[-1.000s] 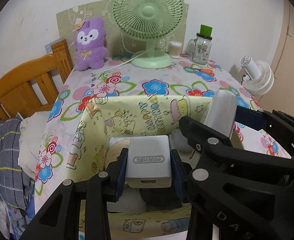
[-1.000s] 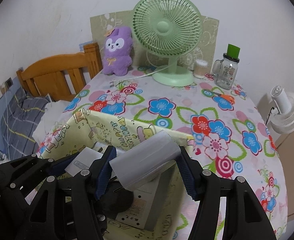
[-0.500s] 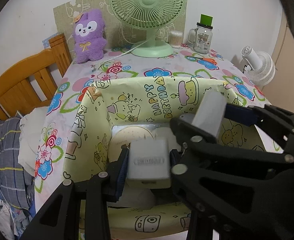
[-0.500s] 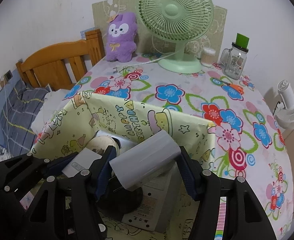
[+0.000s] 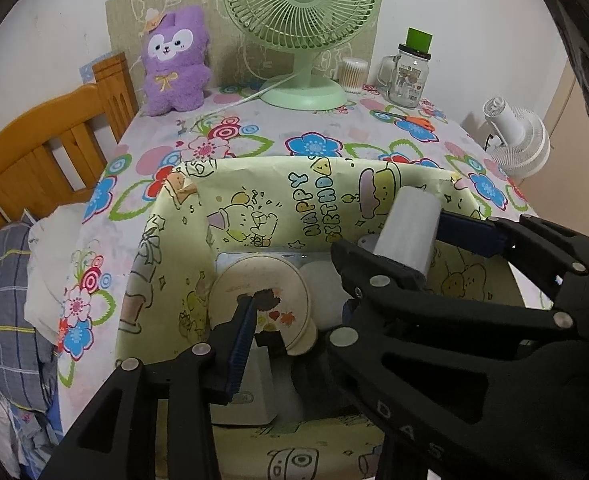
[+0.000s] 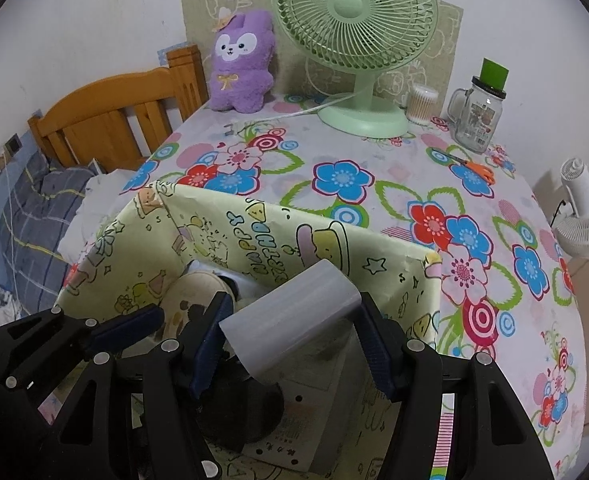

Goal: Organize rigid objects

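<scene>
Now the flower-patterned bench is seen to carry a yellow cartoon-printed box at its near edge, with a green fan, a purple plush toy and a glass jar standing well apart at the far side. A change is noted against half a second ago: the white charger, then clamped between the pads of the left gripper, is now lying low inside the box near its front wall, and the left gripper's jaws are spread apart with nothing between them. It is judged from this that one item has been delivered and that the left gripper is free to be withdrawn. The right gripper is closed on a translucent white cylinder, which is held tilted above the box's right half and has not yet been set down. The cylinder looks smooth, frosted and rigid. Beneath it a round cream tin with small printed figures is resting on edge, and a grey boxy device is lying on the box floor.
</scene>
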`<state>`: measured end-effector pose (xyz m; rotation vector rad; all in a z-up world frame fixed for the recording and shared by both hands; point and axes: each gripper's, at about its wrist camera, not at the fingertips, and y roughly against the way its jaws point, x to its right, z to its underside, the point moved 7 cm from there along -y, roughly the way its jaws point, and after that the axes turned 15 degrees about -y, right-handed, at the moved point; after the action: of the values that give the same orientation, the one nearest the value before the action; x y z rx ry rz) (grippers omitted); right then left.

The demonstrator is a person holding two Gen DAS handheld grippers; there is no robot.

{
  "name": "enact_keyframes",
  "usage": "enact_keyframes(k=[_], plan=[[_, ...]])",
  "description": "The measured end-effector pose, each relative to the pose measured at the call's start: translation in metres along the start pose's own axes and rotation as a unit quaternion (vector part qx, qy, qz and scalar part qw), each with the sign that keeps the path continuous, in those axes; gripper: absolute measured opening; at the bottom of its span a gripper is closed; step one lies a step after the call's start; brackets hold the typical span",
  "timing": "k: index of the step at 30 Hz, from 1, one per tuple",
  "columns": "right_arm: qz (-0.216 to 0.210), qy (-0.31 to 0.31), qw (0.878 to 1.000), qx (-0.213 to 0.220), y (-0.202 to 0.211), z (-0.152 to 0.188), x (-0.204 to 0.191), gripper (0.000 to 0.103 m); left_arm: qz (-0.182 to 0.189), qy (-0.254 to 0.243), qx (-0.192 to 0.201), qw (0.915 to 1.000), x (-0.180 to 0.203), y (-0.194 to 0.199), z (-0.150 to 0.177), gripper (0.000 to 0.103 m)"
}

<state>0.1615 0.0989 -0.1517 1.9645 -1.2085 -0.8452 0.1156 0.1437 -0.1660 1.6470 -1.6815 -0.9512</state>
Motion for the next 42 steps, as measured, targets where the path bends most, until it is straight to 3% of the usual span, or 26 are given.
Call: enact_keyframes(k=[4, 8, 13, 18, 24, 42], plan=[[-0.003, -0.005, 1.000, -0.010, -0.003, -0.003, 0.001, 0.068, 0.009, 0.005, 0.002, 0.9999, 0.001, -0.002, -0.005, 0.055], [-0.009, 0.000, 1.000, 0.001, 0.003, -0.006, 0.000, 0.079, 0.025, 0.006, 0.011, 0.9996, 0.006, 0.001, -0.008, 0.067], [0.004, -0.002, 1.000, 0.017, 0.011, -0.009, 0.007, 0.084, 0.018, -0.003, 0.015, 0.9997, 0.013, 0.004, -0.011, 0.079], [-0.012, -0.005, 1.000, 0.027, 0.023, -0.009, 0.012, 0.084, -0.002, -0.009, 0.028, 0.9996, 0.016, 0.014, -0.013, 0.090], [-0.005, -0.001, 0.998, 0.058, 0.043, -0.010, 0.018, 0.090, -0.015, -0.006, 0.035, 0.9992, 0.019, 0.022, -0.017, 0.092], [0.018, -0.050, 0.996, 0.078, 0.080, 0.000, 0.081, 0.090, -0.027, -0.025, 0.058, 0.9976, 0.065, 0.037, -0.030, 0.095]])
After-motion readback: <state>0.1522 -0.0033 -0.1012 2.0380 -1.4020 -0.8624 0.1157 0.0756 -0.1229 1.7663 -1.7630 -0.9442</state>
